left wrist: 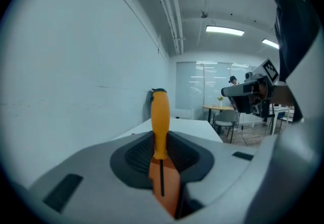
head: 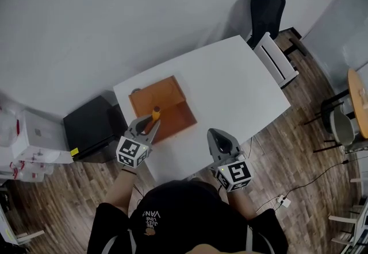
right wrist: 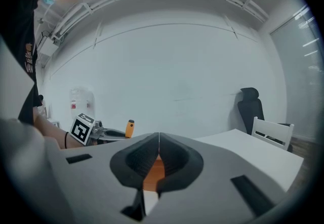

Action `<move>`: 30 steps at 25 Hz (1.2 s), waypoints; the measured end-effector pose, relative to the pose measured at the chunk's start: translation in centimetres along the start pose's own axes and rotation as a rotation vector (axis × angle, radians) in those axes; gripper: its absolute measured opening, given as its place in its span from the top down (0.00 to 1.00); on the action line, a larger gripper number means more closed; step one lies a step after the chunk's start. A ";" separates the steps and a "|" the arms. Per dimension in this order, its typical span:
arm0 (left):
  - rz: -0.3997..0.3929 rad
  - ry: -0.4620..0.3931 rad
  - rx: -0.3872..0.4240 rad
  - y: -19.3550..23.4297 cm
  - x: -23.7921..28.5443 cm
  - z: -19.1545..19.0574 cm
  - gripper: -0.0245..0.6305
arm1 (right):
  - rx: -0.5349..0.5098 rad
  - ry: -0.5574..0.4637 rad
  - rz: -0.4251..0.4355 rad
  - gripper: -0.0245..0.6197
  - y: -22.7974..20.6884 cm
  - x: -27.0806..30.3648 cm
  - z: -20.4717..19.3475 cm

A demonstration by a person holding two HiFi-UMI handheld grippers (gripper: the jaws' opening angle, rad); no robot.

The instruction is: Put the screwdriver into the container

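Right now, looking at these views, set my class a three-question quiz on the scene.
1. True or false: the right gripper is shut with nothing in it.
2. What does the left gripper hold? A a spoon; B the screwdriver; C a pen.
3. What colour is the container on the table?

Key: 1 true; 2 B; 3 orange.
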State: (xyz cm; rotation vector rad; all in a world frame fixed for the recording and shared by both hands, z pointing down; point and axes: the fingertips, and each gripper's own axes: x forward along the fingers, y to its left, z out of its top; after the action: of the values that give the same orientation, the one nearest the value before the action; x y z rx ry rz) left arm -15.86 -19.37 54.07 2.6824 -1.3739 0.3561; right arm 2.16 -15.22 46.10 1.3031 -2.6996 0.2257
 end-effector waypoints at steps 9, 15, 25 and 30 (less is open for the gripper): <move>-0.007 0.077 0.006 0.0 0.9 -2.7 0.84 | 0.007 0.014 0.000 0.94 0.0 0.1 -0.5; -0.010 0.137 0.022 0.2 1.6 -4.6 0.84 | 0.007 0.017 0.001 0.94 0.0 0.1 -0.7; -0.038 0.195 0.048 0.0 2.9 -5.9 0.84 | 0.013 0.020 -0.005 0.94 -0.2 0.0 -0.8; -0.055 0.230 0.060 -0.2 3.6 -6.7 0.84 | 0.017 0.023 -0.002 0.94 -0.2 0.1 -1.0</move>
State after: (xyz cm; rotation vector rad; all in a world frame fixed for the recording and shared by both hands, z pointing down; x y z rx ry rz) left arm -14.67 -20.74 61.44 2.6196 -1.2394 0.6864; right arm 2.32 -15.28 47.14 1.3000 -2.6829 0.2623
